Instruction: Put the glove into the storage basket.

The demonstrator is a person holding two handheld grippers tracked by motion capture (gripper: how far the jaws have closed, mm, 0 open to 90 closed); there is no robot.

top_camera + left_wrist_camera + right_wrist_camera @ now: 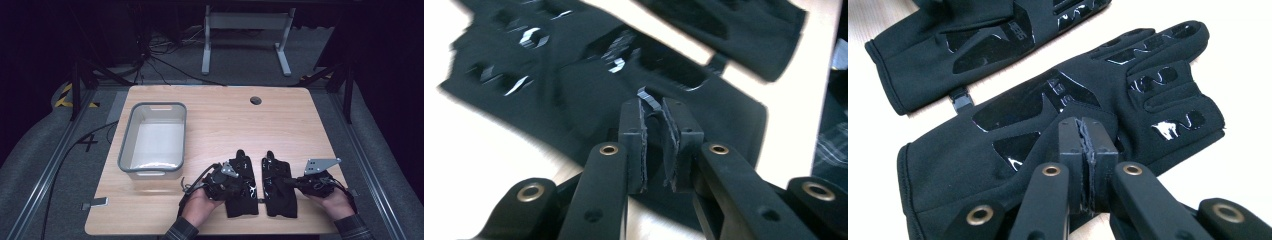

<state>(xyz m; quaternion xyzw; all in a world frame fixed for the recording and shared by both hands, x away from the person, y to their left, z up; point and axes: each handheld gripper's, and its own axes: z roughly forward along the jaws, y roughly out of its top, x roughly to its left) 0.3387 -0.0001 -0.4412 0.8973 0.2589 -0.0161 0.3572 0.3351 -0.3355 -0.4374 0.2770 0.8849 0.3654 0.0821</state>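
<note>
Two black gloves with glossy grip print lie side by side, palm up, near the table's front edge. My left gripper (244, 186) reaches over the left glove (245, 207) from the left. In the left gripper view its jaws stand a narrow gap apart at the palm of the left glove (574, 75), and a small raised fold of print sits at the tips of the left gripper (653, 107). My right gripper (286, 183) comes from the right over the right glove (280, 202). In the right gripper view, the right gripper (1083, 125) has its pads pressed together on a pinch of palm fabric of the right glove (998, 125).
A grey plastic bin (125, 145) stands at the table's left, its inside bare. A small black clip (960, 100) joins the gloves at the cuffs. A cable hole (255, 100) sits near the far edge. Beyond the table are cables and a white frame on the floor.
</note>
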